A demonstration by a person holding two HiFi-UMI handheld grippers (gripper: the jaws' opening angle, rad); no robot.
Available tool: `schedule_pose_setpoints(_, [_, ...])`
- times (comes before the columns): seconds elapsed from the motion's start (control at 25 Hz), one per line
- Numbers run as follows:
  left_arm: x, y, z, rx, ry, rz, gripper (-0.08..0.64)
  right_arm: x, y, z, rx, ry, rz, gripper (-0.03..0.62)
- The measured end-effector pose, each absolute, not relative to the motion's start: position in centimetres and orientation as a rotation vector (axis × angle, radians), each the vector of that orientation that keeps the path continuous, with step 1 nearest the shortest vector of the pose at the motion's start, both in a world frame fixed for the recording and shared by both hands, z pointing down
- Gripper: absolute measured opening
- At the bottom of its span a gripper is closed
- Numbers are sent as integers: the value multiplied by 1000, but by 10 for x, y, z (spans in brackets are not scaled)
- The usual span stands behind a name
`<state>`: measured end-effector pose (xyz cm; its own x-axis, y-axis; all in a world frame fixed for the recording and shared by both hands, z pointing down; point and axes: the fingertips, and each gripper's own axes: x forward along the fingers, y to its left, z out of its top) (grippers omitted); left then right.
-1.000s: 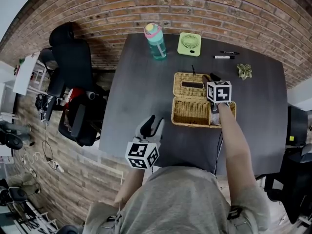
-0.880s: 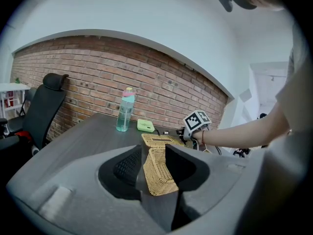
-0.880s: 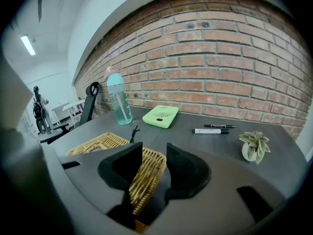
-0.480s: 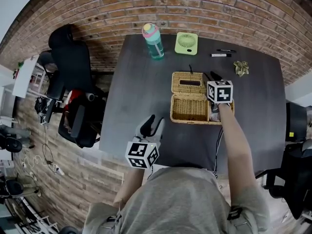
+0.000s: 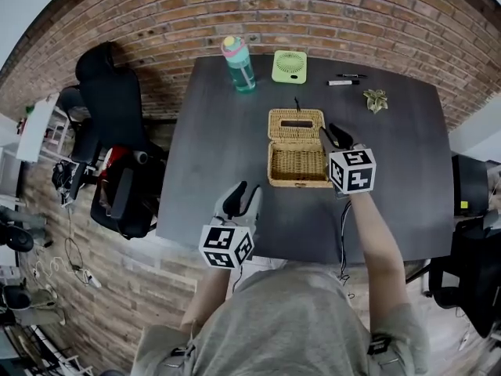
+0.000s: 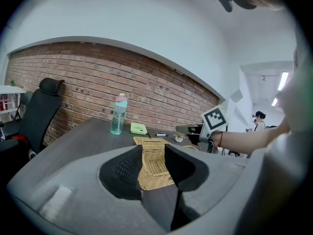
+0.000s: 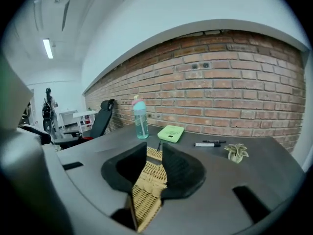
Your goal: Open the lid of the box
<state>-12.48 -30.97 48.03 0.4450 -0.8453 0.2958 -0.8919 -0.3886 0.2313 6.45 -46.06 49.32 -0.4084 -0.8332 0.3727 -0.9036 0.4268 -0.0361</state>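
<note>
A wicker box (image 5: 297, 182) stands mid-table, its lid (image 5: 296, 123) swung back flat on the far side. My right gripper (image 5: 335, 135) hovers a little above the box's right rim, and its jaws are closing with a narrow gap left. In the right gripper view (image 7: 154, 168) the wicker of the box (image 7: 145, 192) shows through that gap from below; nothing is pinched. My left gripper (image 5: 243, 194) rests open near the table's front left, apart from the box. In the left gripper view (image 6: 153, 163) the box (image 6: 155, 177) sits well beyond the jaws.
At the far edge of the dark table (image 5: 211, 171) stand a teal bottle (image 5: 237, 63) and a green fan (image 5: 289, 66). A marker (image 5: 341, 82) and a small plant-like ornament (image 5: 375, 100) lie at the far right. A black office chair (image 5: 113, 100) stands left of the table.
The right gripper has come up off the box's right side toward the head camera, and its cube looks larger. The left gripper has not moved. The head view has shifted slightly.
</note>
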Motion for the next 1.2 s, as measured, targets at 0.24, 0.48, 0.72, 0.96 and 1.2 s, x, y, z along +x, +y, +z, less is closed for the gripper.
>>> schedule_pose_setpoints(0.24, [-118, -283, 476, 2373, -1479, 169, 123, 63, -407, 475, 1540, -2422, 289, 53])
schedule_pose_setpoints(0.48, [-114, -254, 473, 2386, -1490, 163, 84, 63, -356, 467, 1556, -2445, 284, 32])
schedule_pose_setpoints(0.72, [-108, -220, 469, 2411, -1482, 162, 52, 60, -300, 465, 1562, -2459, 282, 12])
schedule_pose_setpoints(0.96, [-104, -187, 466, 2437, -1480, 159, 38, 57, -244, 464, 1563, -2482, 292, 3])
schedule_pose_setpoints(1.2, [-100, -156, 465, 2453, -1469, 163, 34, 50, -194, 455, 1550, -2518, 265, 3])
